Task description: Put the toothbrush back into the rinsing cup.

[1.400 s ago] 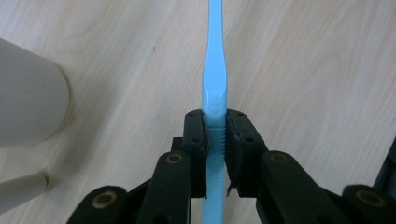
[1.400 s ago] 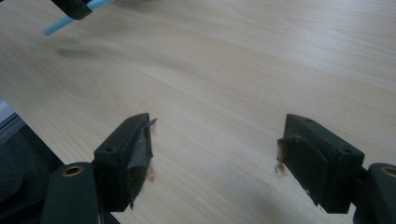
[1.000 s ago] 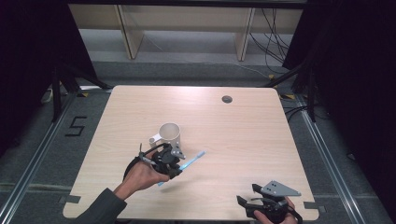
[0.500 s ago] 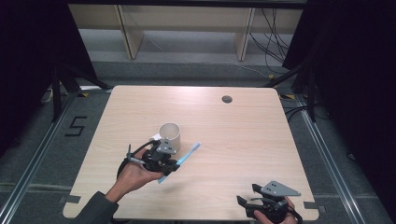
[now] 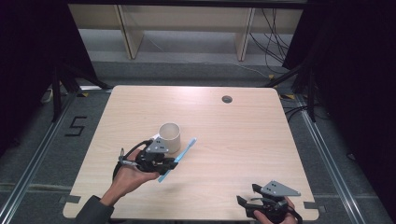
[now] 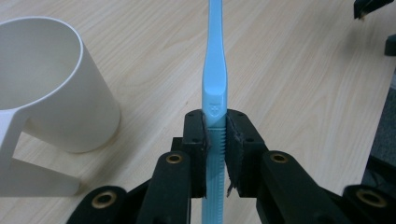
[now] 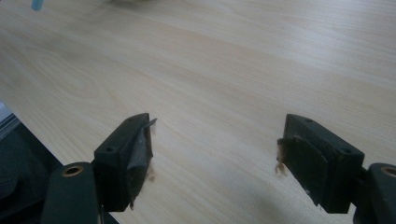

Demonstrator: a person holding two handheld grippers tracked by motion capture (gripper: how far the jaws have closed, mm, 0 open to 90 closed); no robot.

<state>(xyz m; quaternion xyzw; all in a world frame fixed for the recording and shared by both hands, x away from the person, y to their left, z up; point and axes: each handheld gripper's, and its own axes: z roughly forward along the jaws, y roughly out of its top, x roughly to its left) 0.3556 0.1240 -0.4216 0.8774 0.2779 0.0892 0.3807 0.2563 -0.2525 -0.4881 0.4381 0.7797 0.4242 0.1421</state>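
My left gripper (image 5: 173, 163) (image 6: 215, 140) is shut on a light blue toothbrush (image 5: 180, 157) (image 6: 215, 84), its pads clamping the ribbed part of the handle. The brush slants up and to the right above the table, just right of a white mug (image 5: 169, 137) (image 6: 51, 98) that stands upright with its handle toward me. At the table's front right corner my right gripper (image 5: 246, 196) (image 7: 215, 158) rests open over bare wood with nothing between its fingers.
The light wooden table (image 5: 243, 135) has a round cable hole (image 5: 227, 99) near its far edge. Metal floor rails run along both sides, and a shelf frame (image 5: 187, 28) stands behind the table.
My left gripper has drifted left and slightly toward me with the toothbrush, which now lies closer beside the mug. The right gripper has stayed put.
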